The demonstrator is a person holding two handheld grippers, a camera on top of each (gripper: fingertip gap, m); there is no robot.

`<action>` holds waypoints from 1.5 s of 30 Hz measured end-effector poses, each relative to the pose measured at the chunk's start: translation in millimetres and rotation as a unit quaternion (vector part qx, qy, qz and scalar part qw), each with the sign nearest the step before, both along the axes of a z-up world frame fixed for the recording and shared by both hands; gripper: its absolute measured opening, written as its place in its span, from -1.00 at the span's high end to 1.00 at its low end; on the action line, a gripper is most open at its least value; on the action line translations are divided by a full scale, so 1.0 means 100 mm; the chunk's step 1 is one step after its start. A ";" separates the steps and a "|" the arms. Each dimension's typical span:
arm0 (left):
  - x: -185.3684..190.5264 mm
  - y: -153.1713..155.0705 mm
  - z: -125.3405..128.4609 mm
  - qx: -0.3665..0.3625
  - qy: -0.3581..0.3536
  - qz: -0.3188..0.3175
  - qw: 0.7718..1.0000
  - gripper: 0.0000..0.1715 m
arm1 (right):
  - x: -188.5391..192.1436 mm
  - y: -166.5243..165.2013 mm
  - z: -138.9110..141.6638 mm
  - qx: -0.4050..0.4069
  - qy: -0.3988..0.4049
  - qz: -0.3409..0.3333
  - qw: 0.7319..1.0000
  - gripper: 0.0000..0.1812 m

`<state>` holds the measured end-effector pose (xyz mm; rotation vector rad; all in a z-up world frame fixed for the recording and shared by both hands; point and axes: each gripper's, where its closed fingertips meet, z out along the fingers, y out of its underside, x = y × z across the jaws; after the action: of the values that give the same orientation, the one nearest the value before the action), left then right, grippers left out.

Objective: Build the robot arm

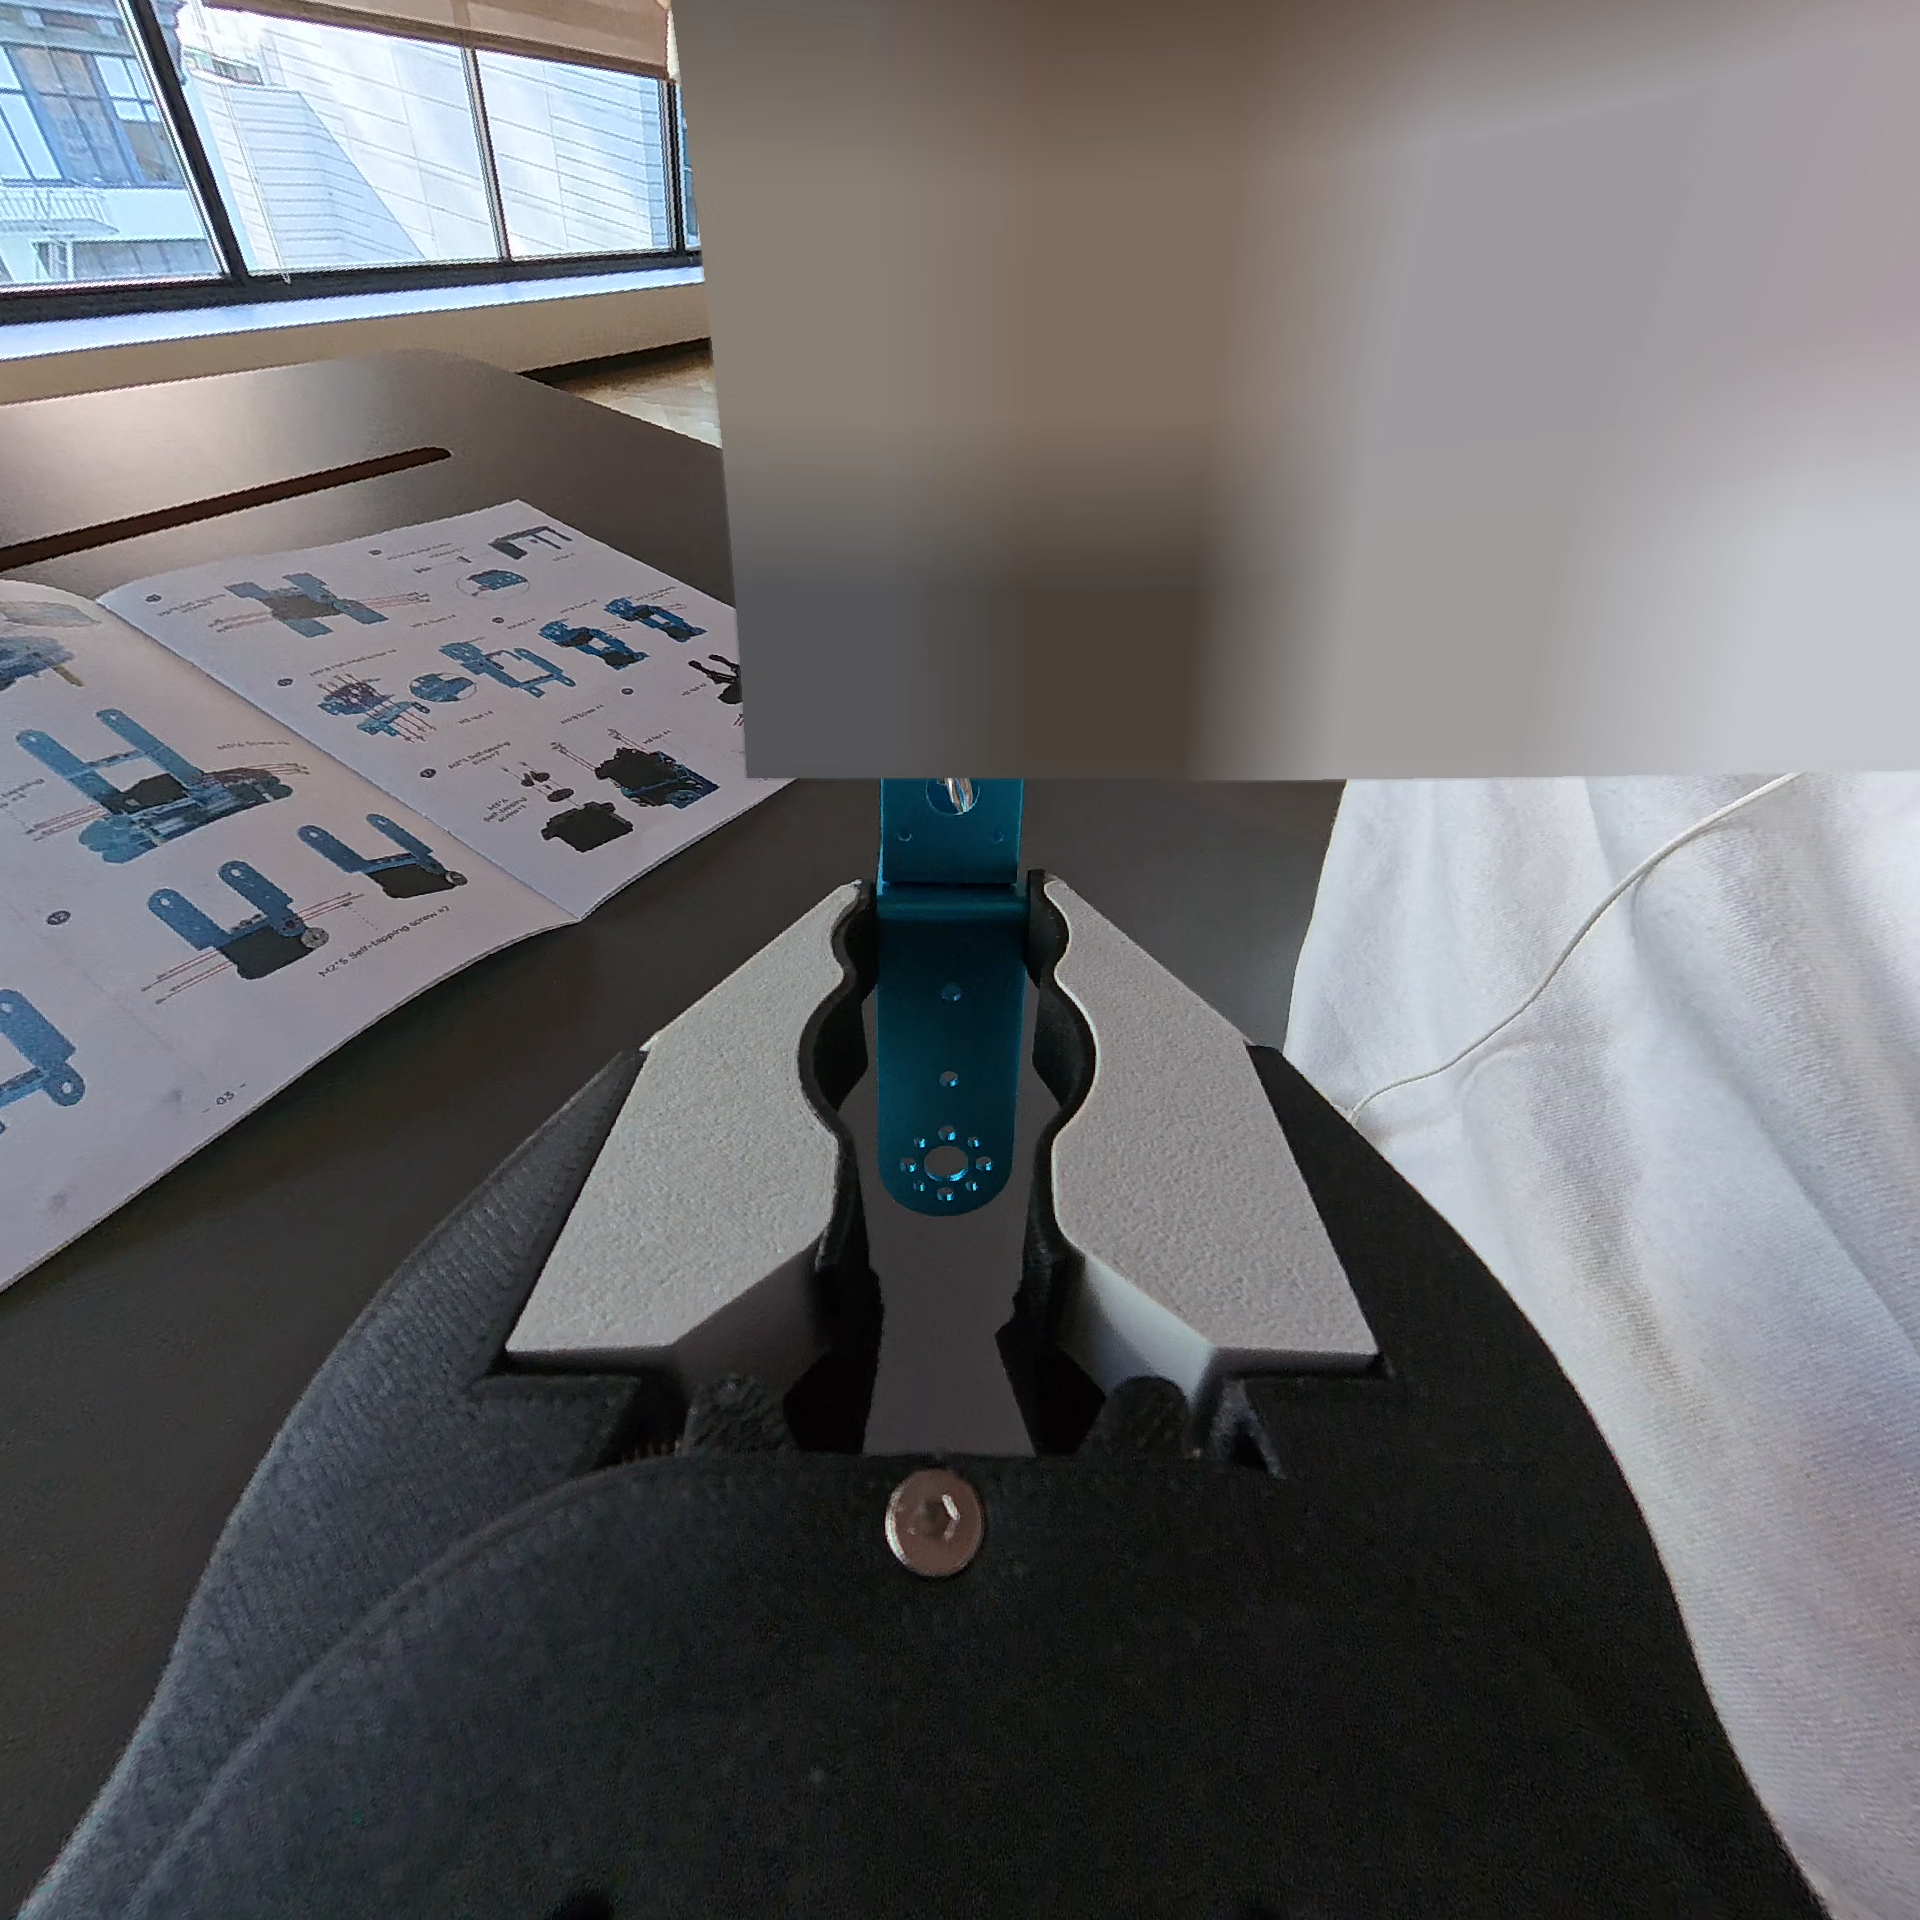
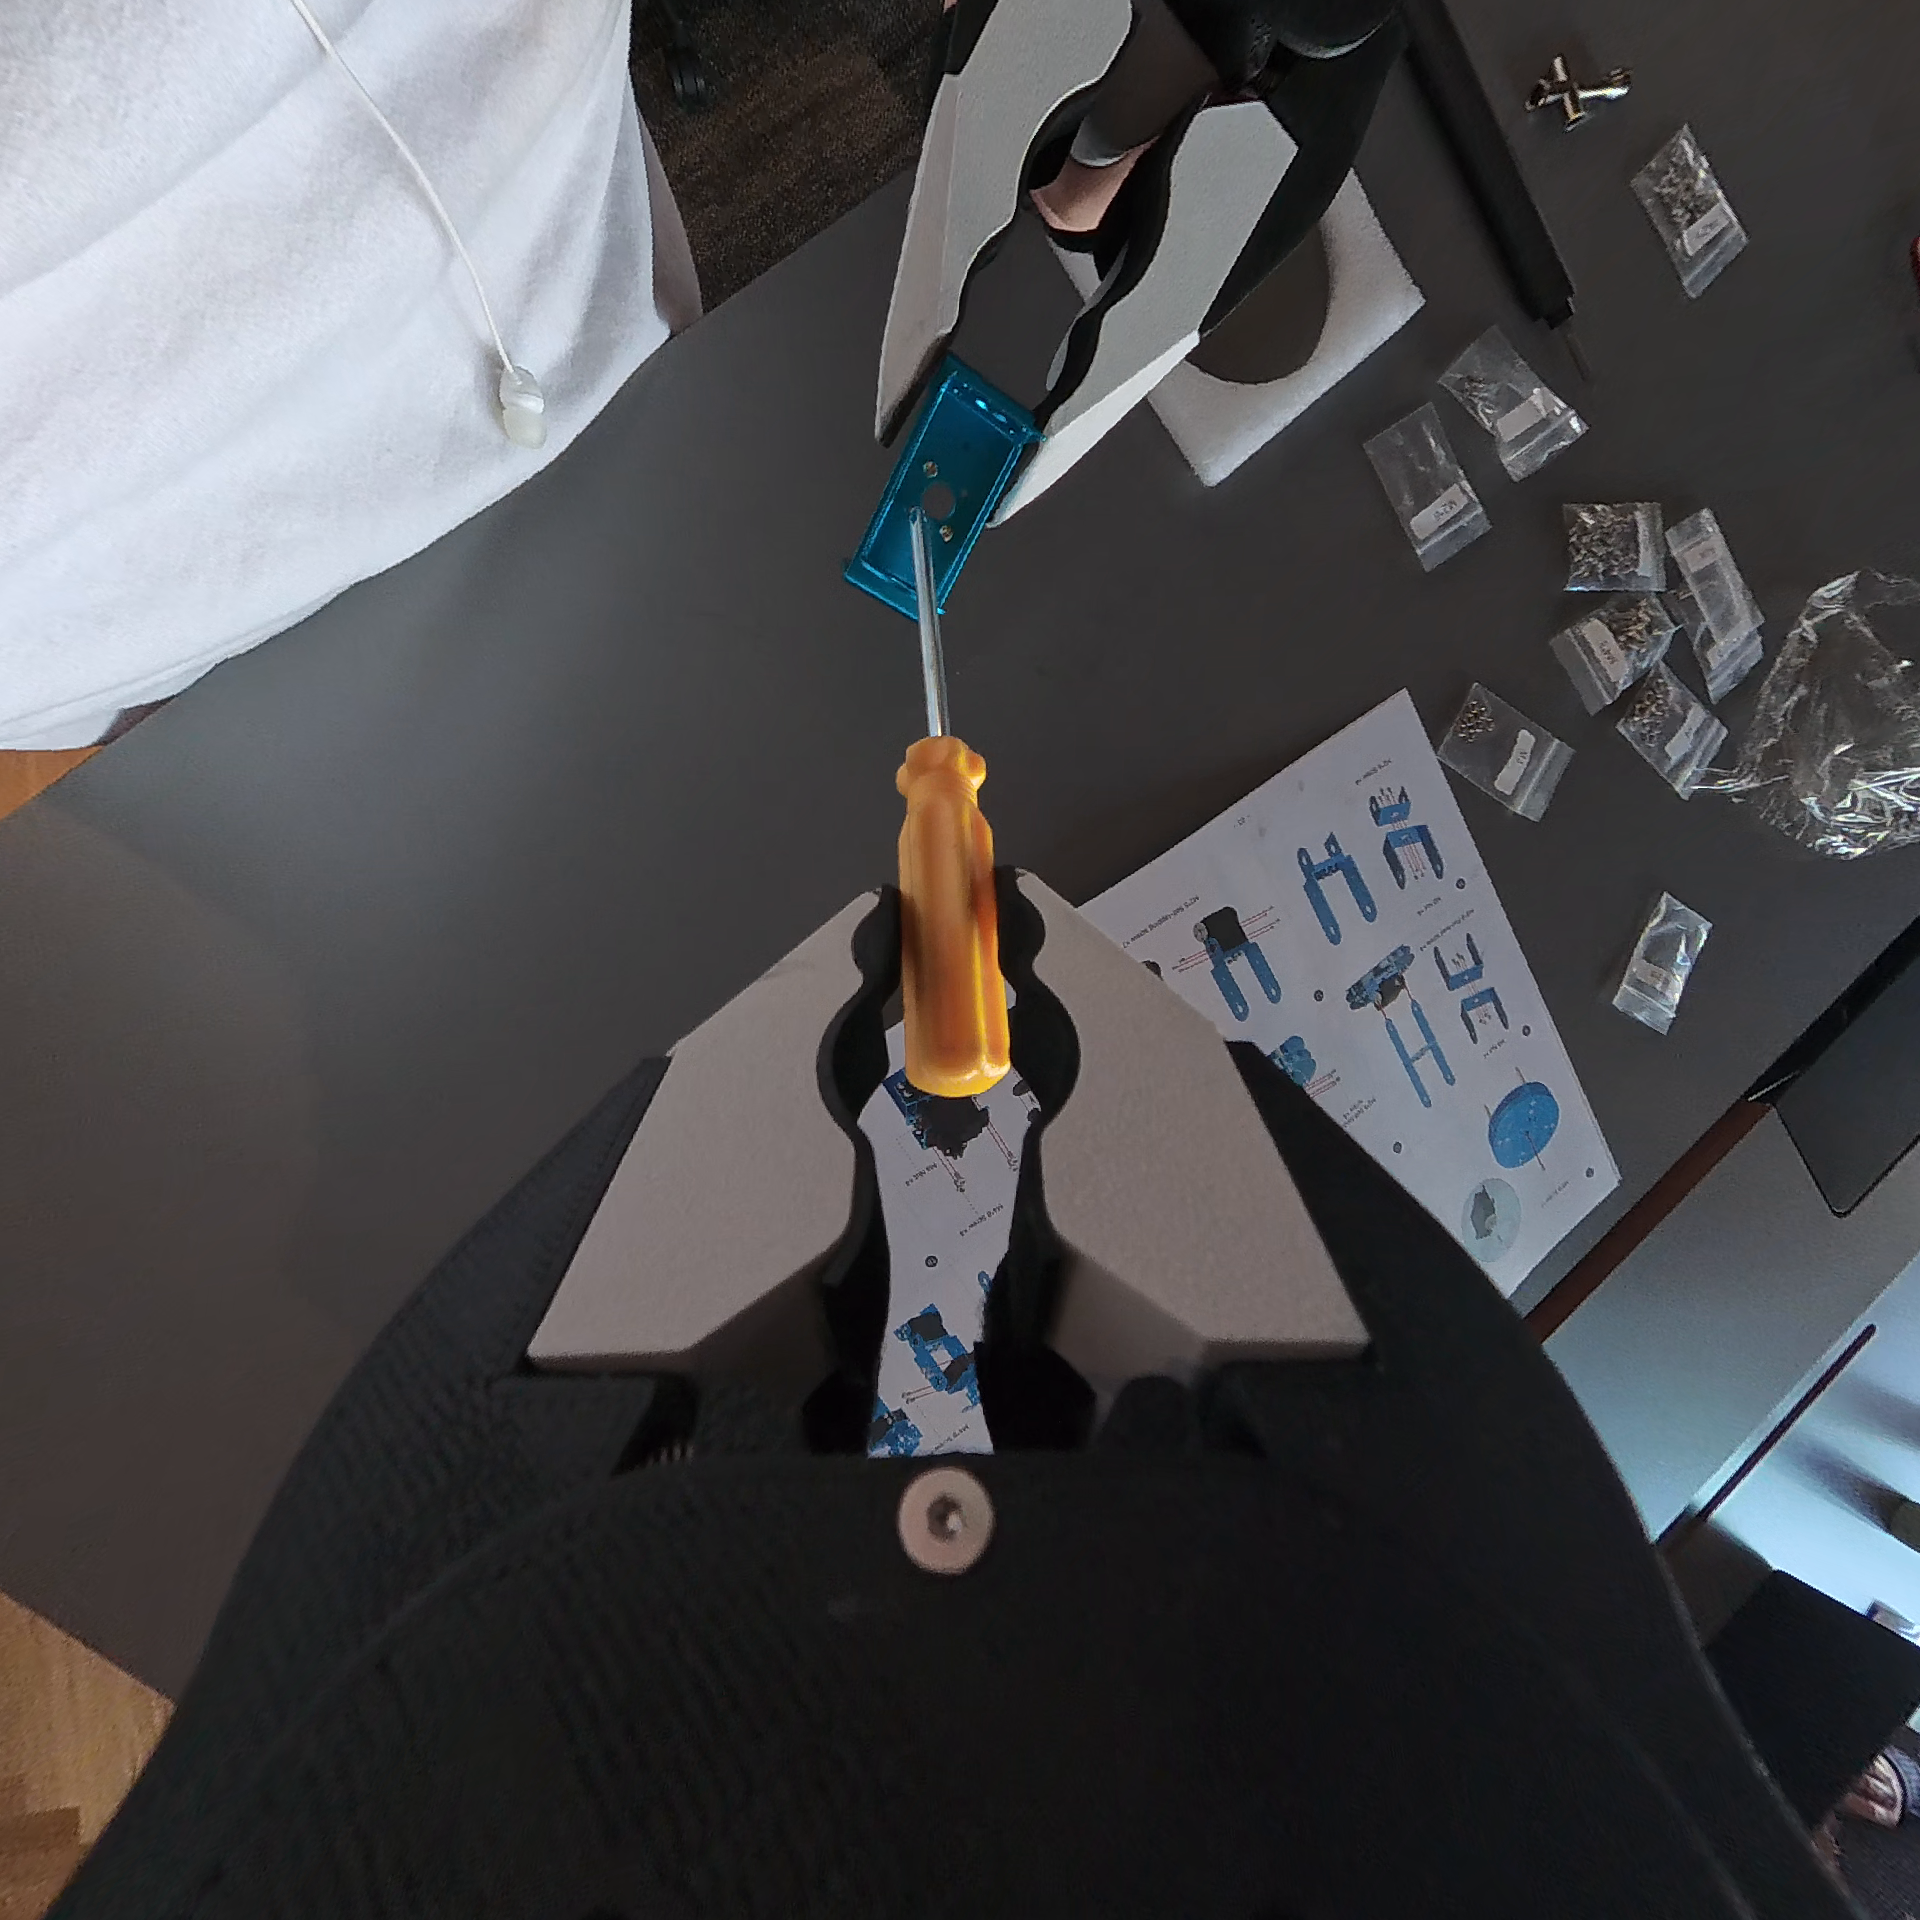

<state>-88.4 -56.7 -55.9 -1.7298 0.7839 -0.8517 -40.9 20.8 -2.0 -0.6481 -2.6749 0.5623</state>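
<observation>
Glossy blue metal bracket [image 1: 949,1049]. Translucent orange plastic screwdriver handle [image 2: 951,935], shiny steel shaft. Matt grey plastic fingers [image 1: 727,1122], rough black woven-look body. Smooth matt dark table [image 2: 520,748]. Printed paper booklet [image 1: 312,779]. Clear crinkly plastic bags [image 2: 1621,644]. White cloth garment [image 1: 1621,1195].

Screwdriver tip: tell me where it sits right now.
In the right wrist view, upper centre, the screwdriver held by the right gripper has its tip inside the blue bracket clamped by the left gripper.

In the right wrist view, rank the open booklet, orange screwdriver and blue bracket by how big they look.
1. open booklet
2. orange screwdriver, though it is nearer the camera
3. blue bracket
</observation>
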 end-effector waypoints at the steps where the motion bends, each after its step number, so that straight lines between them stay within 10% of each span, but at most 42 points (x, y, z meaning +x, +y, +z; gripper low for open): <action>1: 0.00 0.00 0.00 0.000 -0.001 0.000 1.000 0.69 | 0.00 0.00 0.00 -0.001 0.000 0.000 1.000 0.81; 32: -0.12 -0.01 0.04 0.006 -0.042 0.030 0.999 0.69 | -0.03 -0.08 0.12 0.014 0.005 -0.012 1.000 0.82; 36: -0.20 0.00 0.03 -0.006 -0.076 0.046 0.996 0.69 | 0.13 -0.03 0.13 -0.039 0.054 -0.090 0.994 0.82; 45: -0.33 0.09 0.07 -0.085 -0.167 0.061 0.980 0.69 | 0.94 0.41 -0.83 -0.111 0.115 -0.350 0.923 0.81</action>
<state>-121.9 -47.3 -48.6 -1.7015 0.3864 -1.1128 53.2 61.8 -84.7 -1.4160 -1.9754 0.6755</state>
